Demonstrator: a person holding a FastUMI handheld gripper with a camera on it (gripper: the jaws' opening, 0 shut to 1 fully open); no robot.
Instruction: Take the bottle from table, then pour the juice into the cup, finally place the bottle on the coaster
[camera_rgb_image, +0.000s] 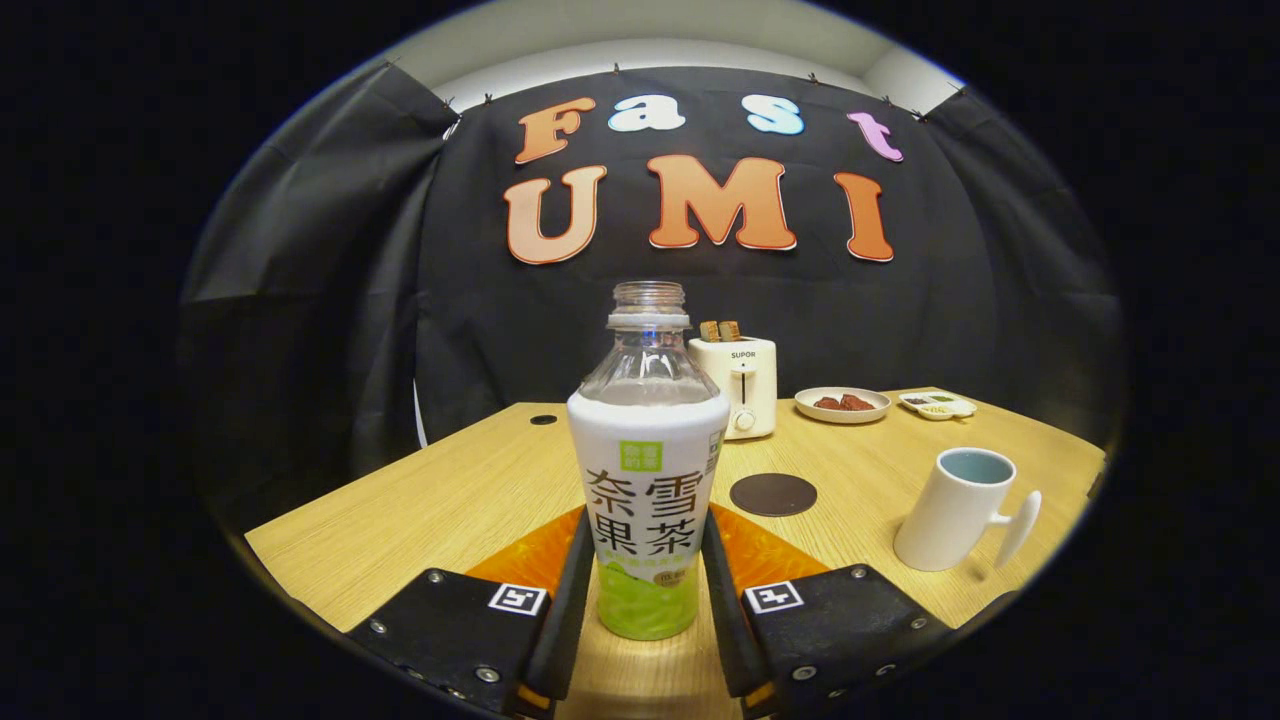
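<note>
An uncapped plastic bottle (648, 470) with a clear neck, a white label and a green base stands upright on the wooden table (440, 500). My gripper (648, 520) holds it between its two fingers, which press on the lower sides of the label. A white mug (950, 510) with a pale blue inside stands ahead to the right, its handle turned right. A round dark coaster (772, 494) lies flat just beyond the right finger, between the bottle and the mug. The bottle's base seems to rest on the table.
A cream toaster (738, 385) with bread slices in it stands behind the bottle near the black cloth wall. To its right are a plate (842, 404) of dark food and a small divided dish (937, 404). The table's far left holds a small dark hole (543, 420).
</note>
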